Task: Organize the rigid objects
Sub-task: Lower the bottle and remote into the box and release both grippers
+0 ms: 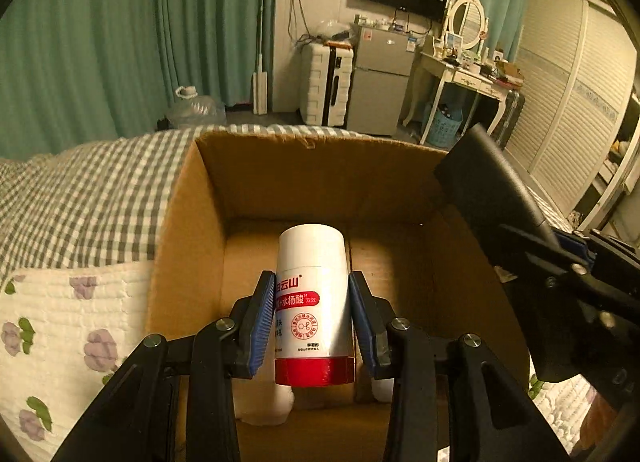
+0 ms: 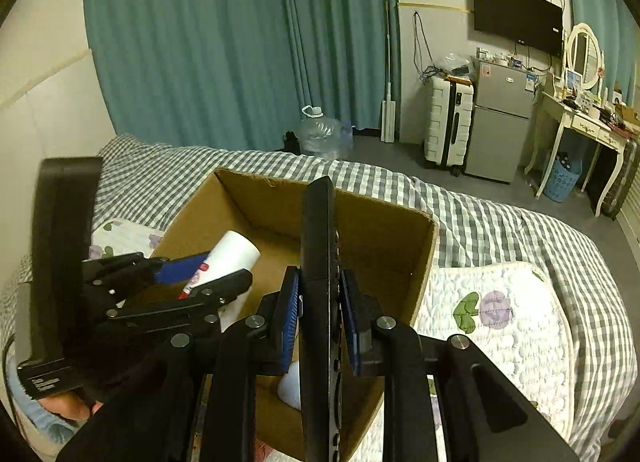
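An open cardboard box (image 1: pixel 320 177) (image 2: pixel 380 238) stands on the bed. In the left wrist view my left gripper (image 1: pixel 312 302) hangs over the box, its blue pads pressed on a white bottle (image 1: pixel 312 286) with red lettering and a red band. The right wrist view shows that bottle (image 2: pixel 232 258) and the left gripper (image 2: pixel 208 274) at the box's left side. My right gripper (image 2: pixel 320 302) is shut on a thin black remote-like slab (image 2: pixel 318 229), held edge-on above the box's near right part. The slab (image 1: pixel 492 181) and the right gripper (image 1: pixel 568 240) come in from the right.
White items (image 1: pixel 264 402) (image 2: pixel 290 384) lie on the box floor. The box rests on a grey checked bed cover (image 2: pixel 480 221) beside a white flowered quilt (image 2: pixel 512 326). A hand (image 2: pixel 68 408) shows at lower left. Curtains, a suitcase, a fridge and a dressing table stand beyond the bed.
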The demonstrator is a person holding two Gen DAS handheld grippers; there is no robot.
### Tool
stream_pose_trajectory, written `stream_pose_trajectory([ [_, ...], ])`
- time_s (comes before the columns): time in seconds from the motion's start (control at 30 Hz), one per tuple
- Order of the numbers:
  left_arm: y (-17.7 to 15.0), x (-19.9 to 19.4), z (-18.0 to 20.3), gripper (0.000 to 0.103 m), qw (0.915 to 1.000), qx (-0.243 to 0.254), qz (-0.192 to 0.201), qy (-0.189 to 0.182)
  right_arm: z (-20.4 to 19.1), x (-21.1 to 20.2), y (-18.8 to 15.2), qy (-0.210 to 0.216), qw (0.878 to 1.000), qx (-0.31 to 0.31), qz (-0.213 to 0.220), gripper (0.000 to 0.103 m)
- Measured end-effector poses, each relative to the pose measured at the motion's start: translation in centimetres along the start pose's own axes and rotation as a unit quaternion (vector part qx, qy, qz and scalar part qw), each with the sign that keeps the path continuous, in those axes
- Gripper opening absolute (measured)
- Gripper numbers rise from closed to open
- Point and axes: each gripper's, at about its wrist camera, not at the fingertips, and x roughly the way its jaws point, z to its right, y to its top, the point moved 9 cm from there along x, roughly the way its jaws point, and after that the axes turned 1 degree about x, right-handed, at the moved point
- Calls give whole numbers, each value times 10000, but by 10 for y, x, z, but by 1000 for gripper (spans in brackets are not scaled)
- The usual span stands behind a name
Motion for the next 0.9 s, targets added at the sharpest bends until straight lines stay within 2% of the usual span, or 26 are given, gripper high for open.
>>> stream_pose_trajectory([
  [0.03,1,-2,0,52,10000,-56,15,-13,2,-1,0,-7,10000,22,22,19],
  [0.1,5,-11,-6,62,9996,-172,201,130,4,-2,4,-3,10000,44,51,19],
  [0.17,10,-20,-11,63,9988,-215,367,239,4,-4,6,-9,10000,53,75,19],
  [0.3,8,-29,-19,63,9990,-215,257,301,2,-4,6,-5,10000,41,69,19],
  [0.77,-6,-46,-28,64,9978,156,319,566,-4,31,14,29,9999,106,105,22],
  [0.8,-6,-48,-28,64,9976,158,331,594,-5,32,13,35,9999,85,109,33],
  [0.83,-7,-49,-28,64,9976,151,339,591,-6,29,14,4,9999,69,119,51],
  [0.9,-7,-57,-28,64,9976,135,371,571,-5,20,17,-52,9997,106,231,60],
])
